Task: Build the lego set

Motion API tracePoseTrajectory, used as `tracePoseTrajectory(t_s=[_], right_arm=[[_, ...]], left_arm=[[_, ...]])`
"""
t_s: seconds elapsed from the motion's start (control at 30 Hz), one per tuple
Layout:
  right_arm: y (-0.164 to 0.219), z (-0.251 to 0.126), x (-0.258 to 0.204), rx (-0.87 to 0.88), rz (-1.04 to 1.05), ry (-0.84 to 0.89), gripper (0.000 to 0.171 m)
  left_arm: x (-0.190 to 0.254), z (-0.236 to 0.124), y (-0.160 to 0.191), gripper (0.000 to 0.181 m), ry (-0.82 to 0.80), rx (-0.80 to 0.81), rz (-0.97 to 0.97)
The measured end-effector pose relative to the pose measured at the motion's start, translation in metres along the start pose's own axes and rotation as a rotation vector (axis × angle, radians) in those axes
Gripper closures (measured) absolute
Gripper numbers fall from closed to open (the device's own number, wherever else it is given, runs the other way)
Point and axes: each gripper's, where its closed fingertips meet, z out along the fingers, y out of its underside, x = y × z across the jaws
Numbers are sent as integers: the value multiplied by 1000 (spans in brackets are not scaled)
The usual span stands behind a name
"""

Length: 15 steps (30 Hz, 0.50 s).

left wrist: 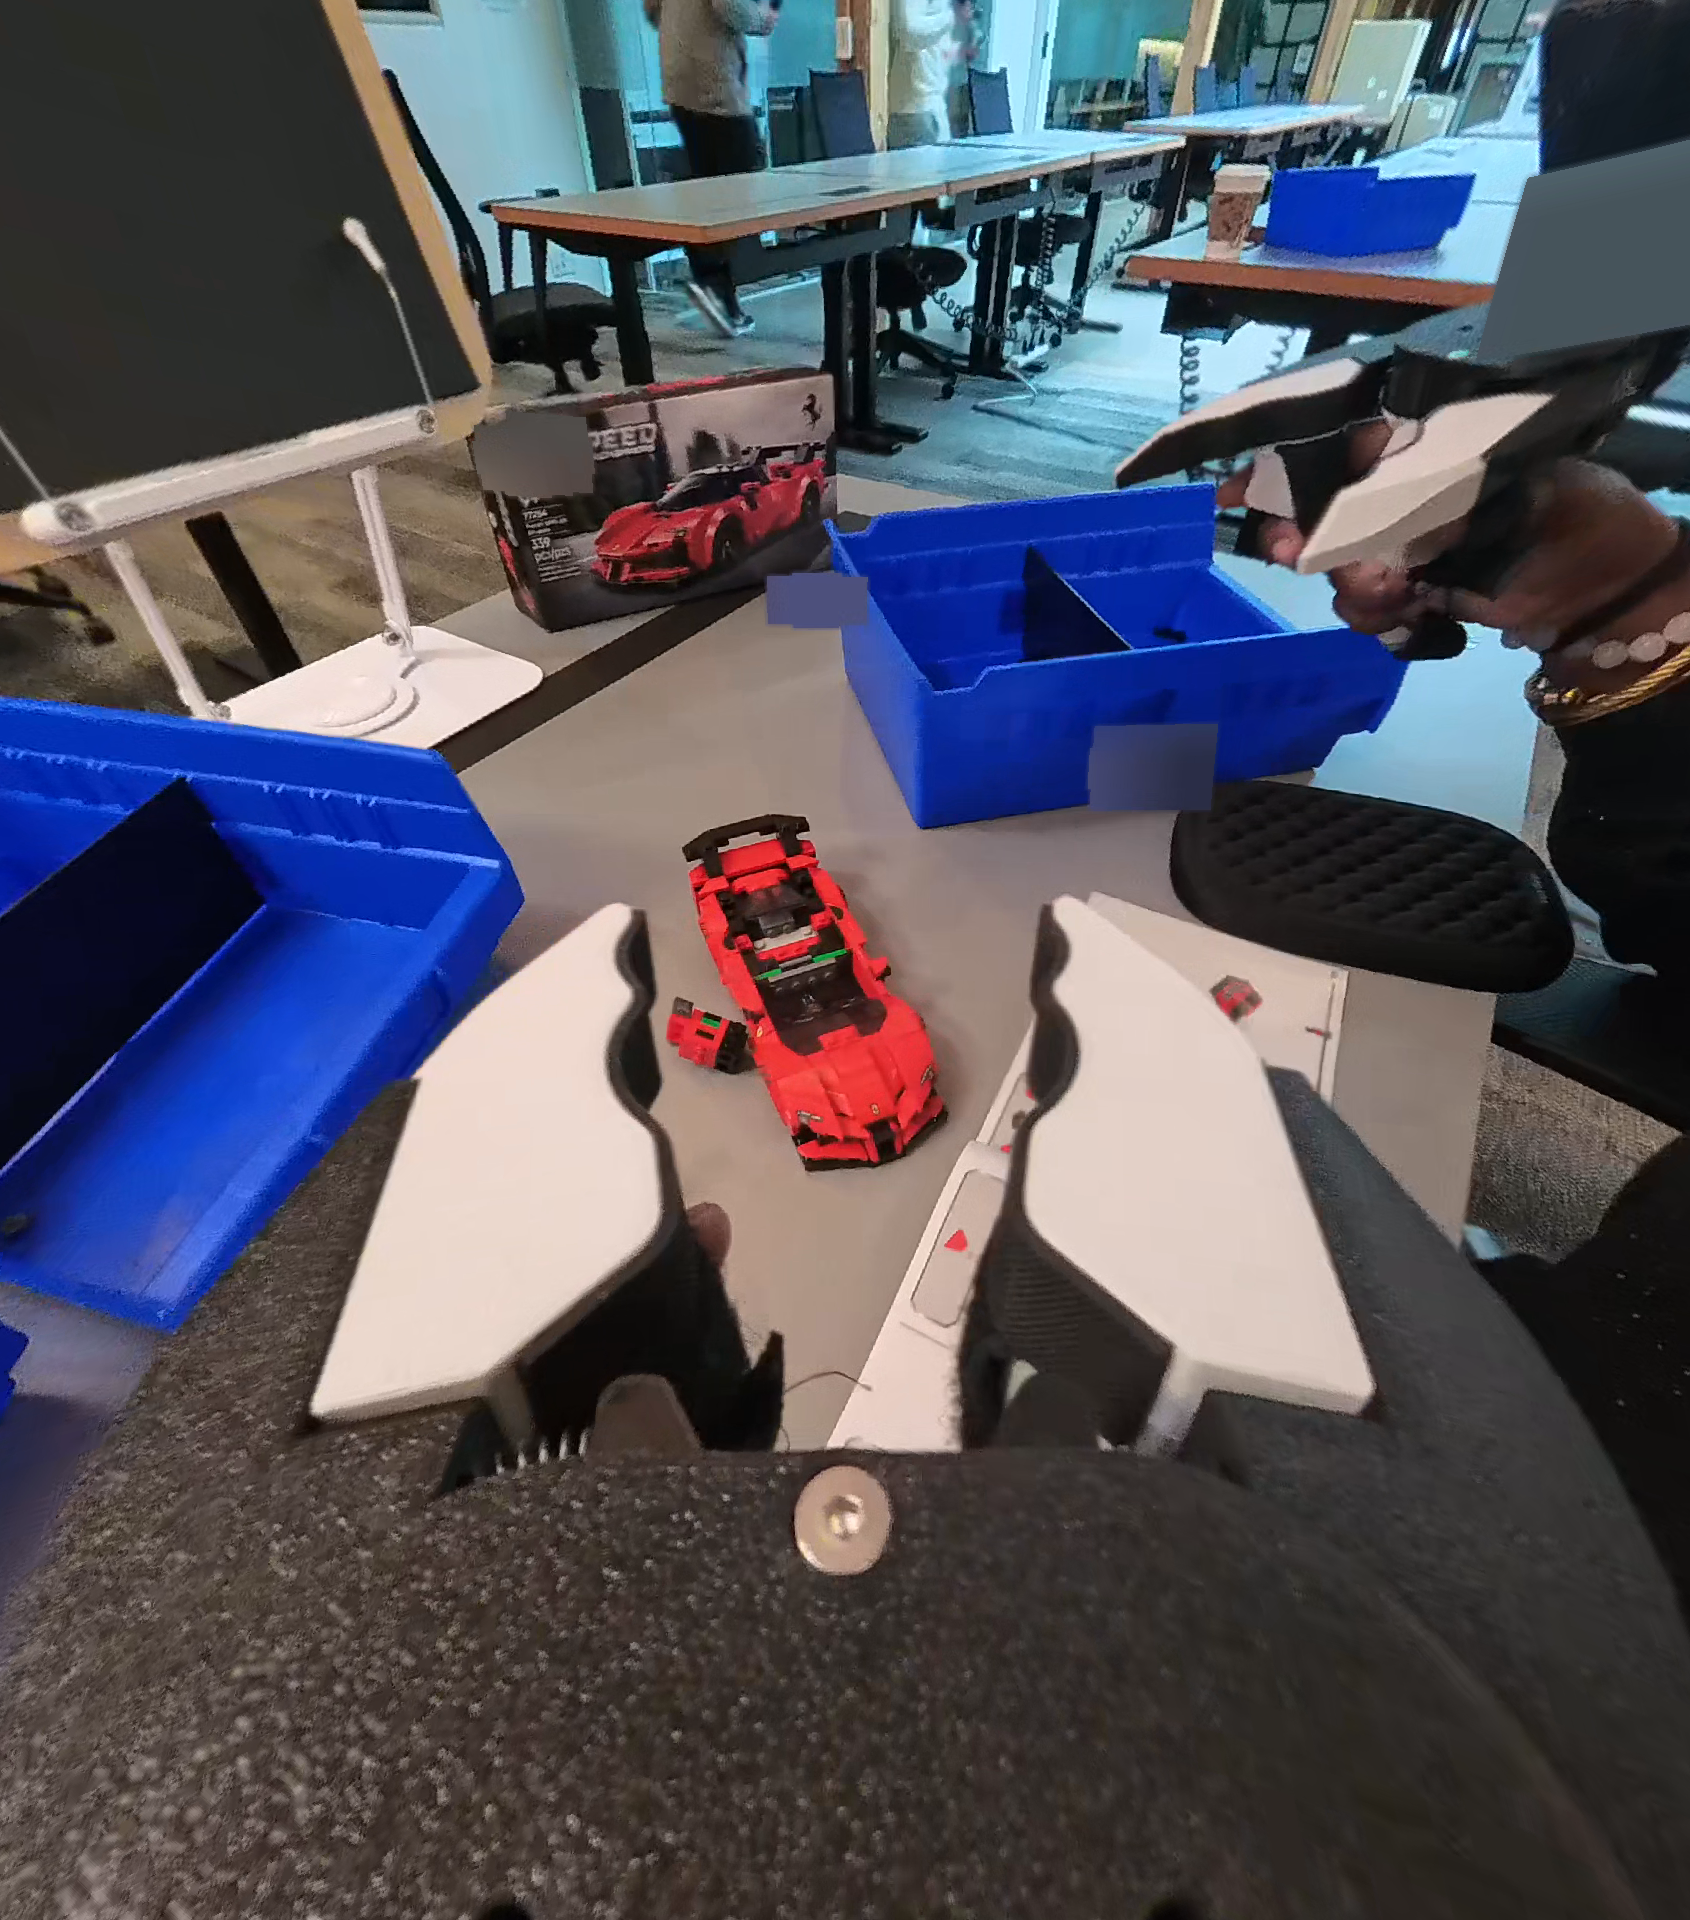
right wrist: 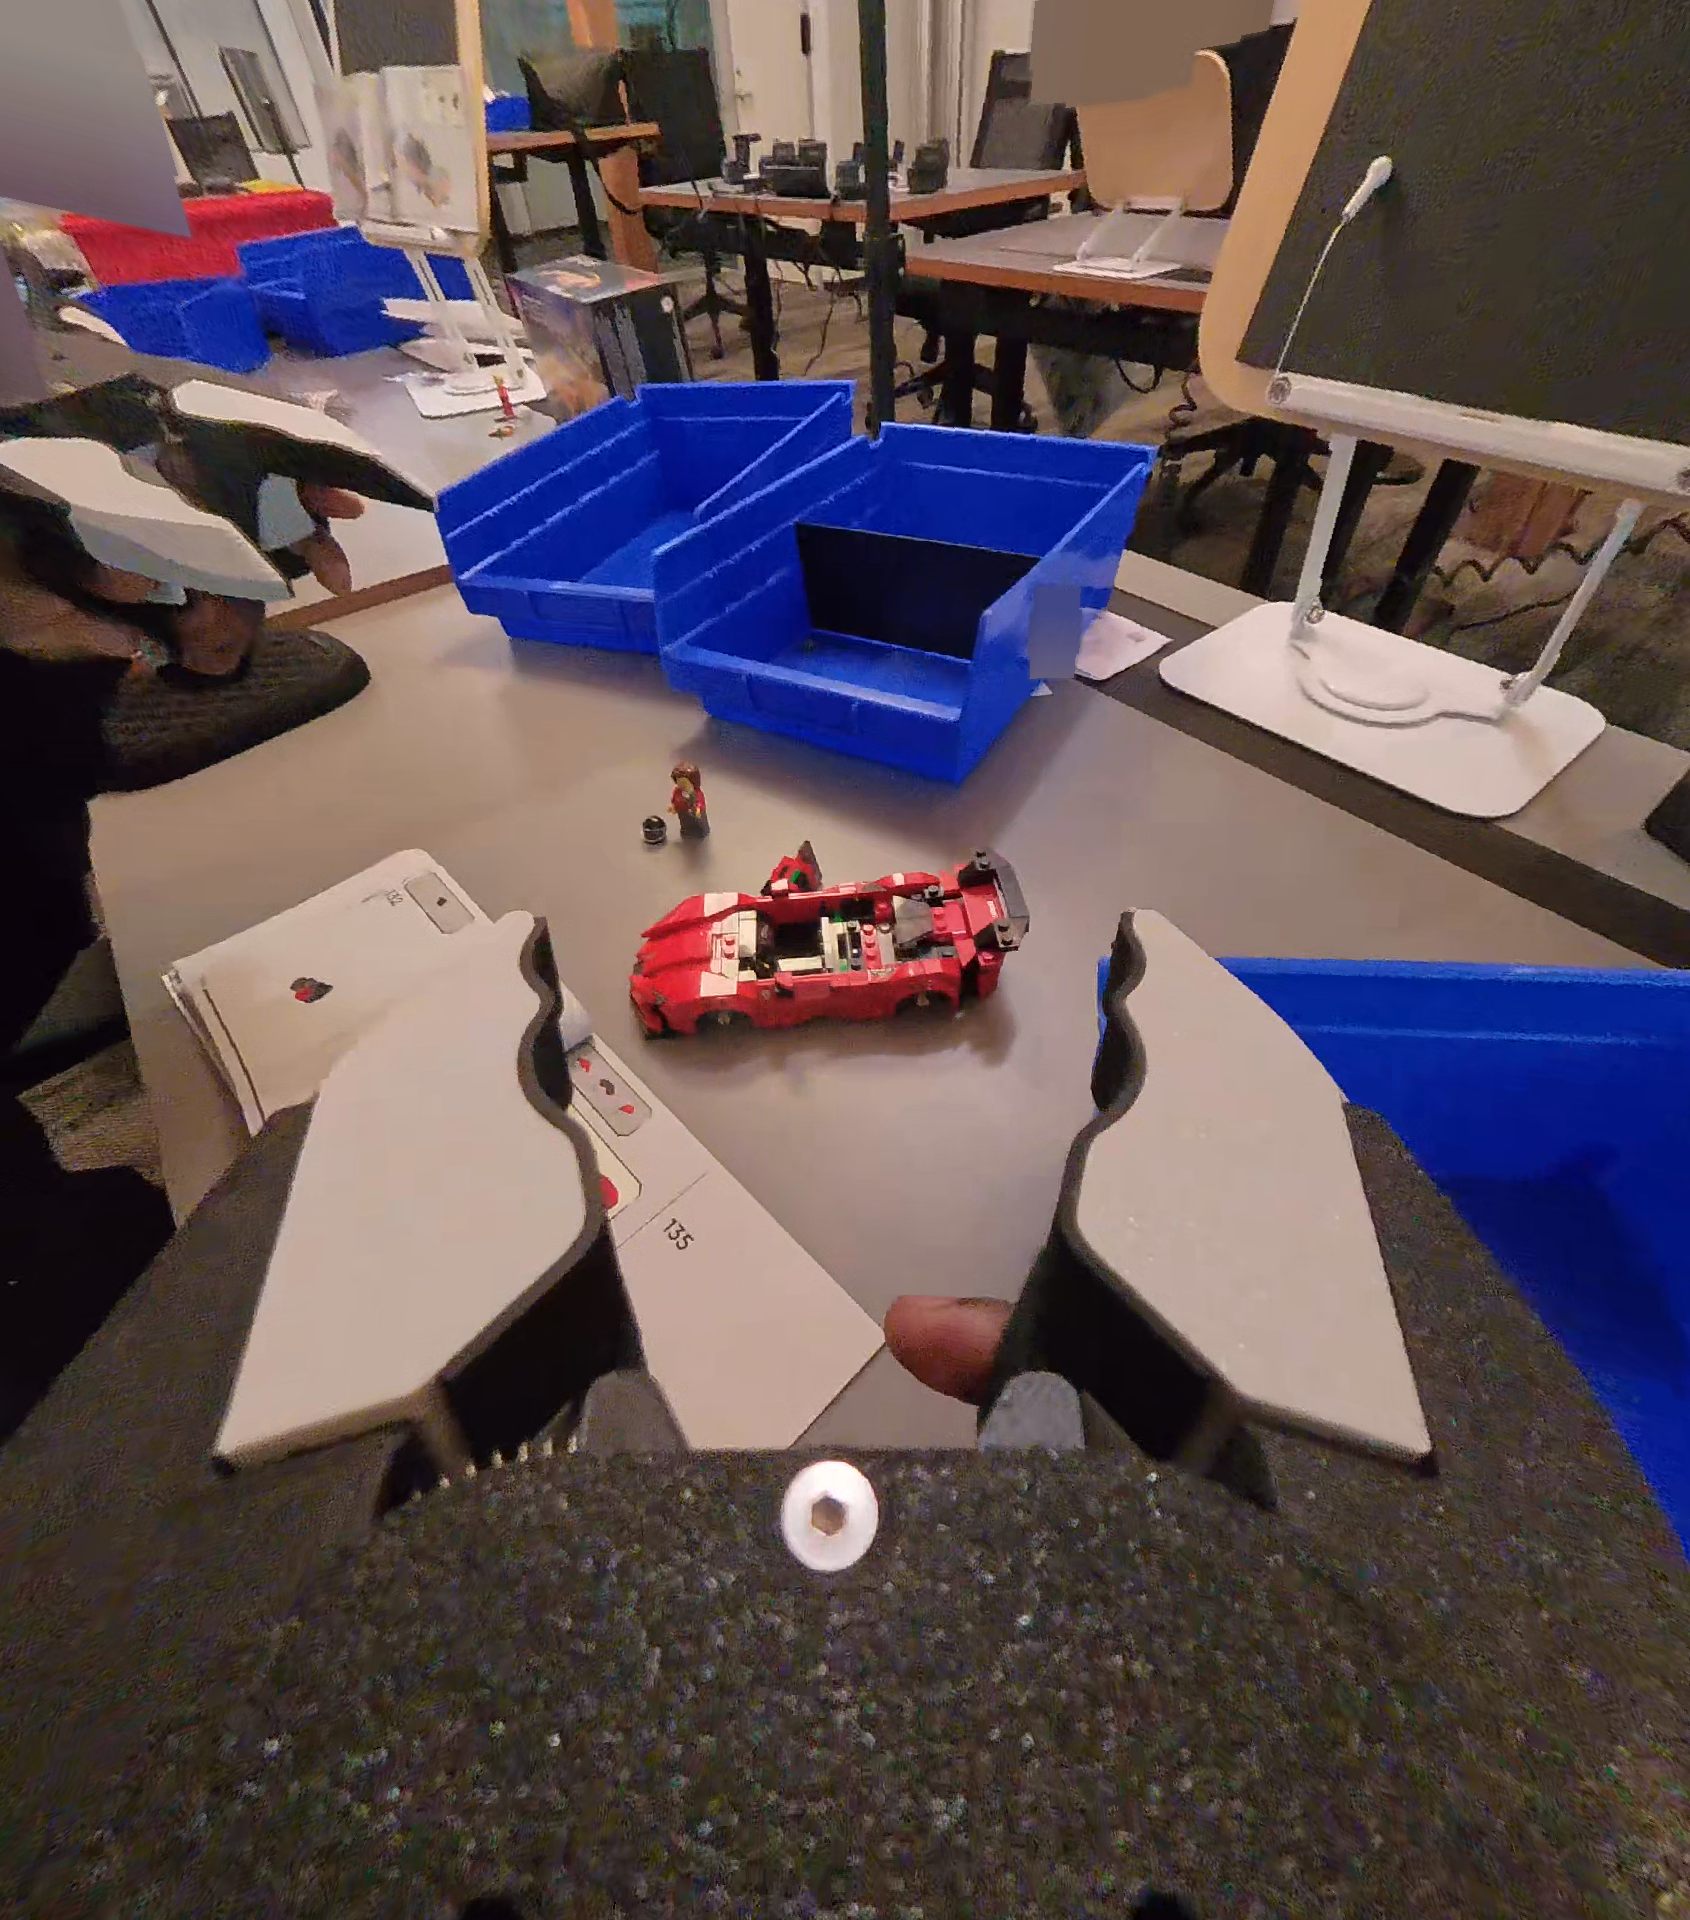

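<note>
A red and black lego car (left wrist: 810,997) stands on the grey table (left wrist: 612,790). A small red and black sub-assembly (left wrist: 706,1039) lies touching its side. My left gripper (left wrist: 841,916) is open and empty, held above the table with the car between its fingers in the view. My right gripper (left wrist: 1220,520) is open and empty, raised over a blue bin at the right. In the right wrist view the car (right wrist: 820,966) lies side-on between my right gripper's (right wrist: 830,925) open fingers, the sub-assembly (right wrist: 797,864) behind it. A minifigure (right wrist: 688,800) and a small black piece (right wrist: 654,829) stand farther back. My left gripper (right wrist: 353,545) shows at upper left.
An open instruction booklet (right wrist: 321,977) lies beside the car. Blue divided bins (left wrist: 1111,727) (left wrist: 197,935) (right wrist: 903,644) (right wrist: 1547,1143) ring the work area. The set's box (left wrist: 664,499) and a white tablet stand (left wrist: 384,686) are at the back. A black chair armrest (left wrist: 1360,883) overlaps the table's edge.
</note>
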Motion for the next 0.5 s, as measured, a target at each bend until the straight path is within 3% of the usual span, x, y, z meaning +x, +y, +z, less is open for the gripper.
tracePoseTrajectory(t_s=[0.07, 0.1, 0.17, 0.3, 0.5], right_arm=[[2, 4, 6, -18, -27, 23, 74], [4, 5, 12, -33, -46, 51, 80], [5, 5, 26, -55, -78, 106, 101], [-6, 4, 36, -2, -99, 125, 169], [-6, -8, 30, -7, -161, 164, 171]], left_arm=[[-10, -4, 6, 132, -27, 20, -13], [-15, -5, 9, 154, -29, 31, -22], [-21, -5, 14, 179, 10, 21, -58], [-36, -6, 14, 181, 23, 28, -99], [-26, -12, 5, 179, 42, 5, -25]])
